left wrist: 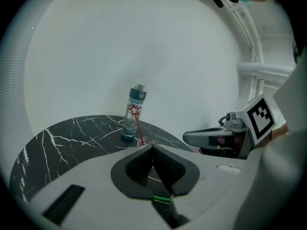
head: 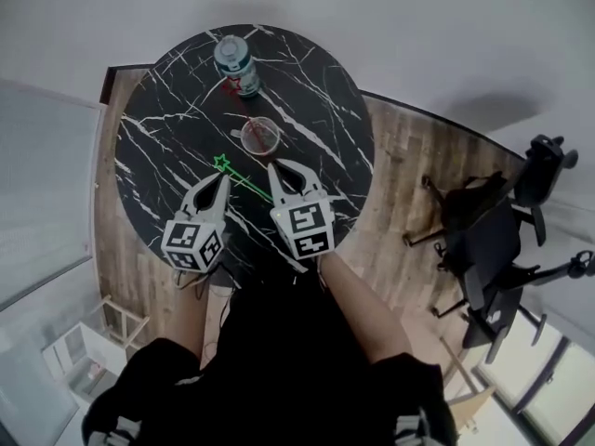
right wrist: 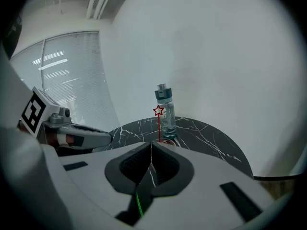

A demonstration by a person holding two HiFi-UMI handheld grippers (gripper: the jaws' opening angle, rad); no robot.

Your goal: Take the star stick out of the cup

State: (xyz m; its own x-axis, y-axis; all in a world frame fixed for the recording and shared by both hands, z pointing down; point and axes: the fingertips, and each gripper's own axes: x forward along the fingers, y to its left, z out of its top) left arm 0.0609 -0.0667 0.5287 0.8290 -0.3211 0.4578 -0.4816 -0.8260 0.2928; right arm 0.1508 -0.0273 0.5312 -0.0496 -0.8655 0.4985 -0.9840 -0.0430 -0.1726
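Observation:
A clear cup (head: 260, 137) stands near the middle of the round black marble table (head: 167, 128). In it stands a red star stick (right wrist: 158, 111), leaning toward the bottle; the left gripper view shows its star (left wrist: 134, 111) too. A green star stick (head: 223, 163) lies flat on the table, nearer me than the cup. My left gripper (head: 224, 177) is to its left, my right gripper (head: 284, 167) to its right. Both hover short of the cup with jaws shut and empty. A strip of the green stick (right wrist: 139, 202) shows below the right jaws.
A blue-capped water bottle (head: 235, 63) stands just behind the cup, at the table's far side. A black office chair (head: 493, 240) is on the wooden floor to the right. A white wall curves behind the table, and window blinds (right wrist: 62, 80) lie to the left.

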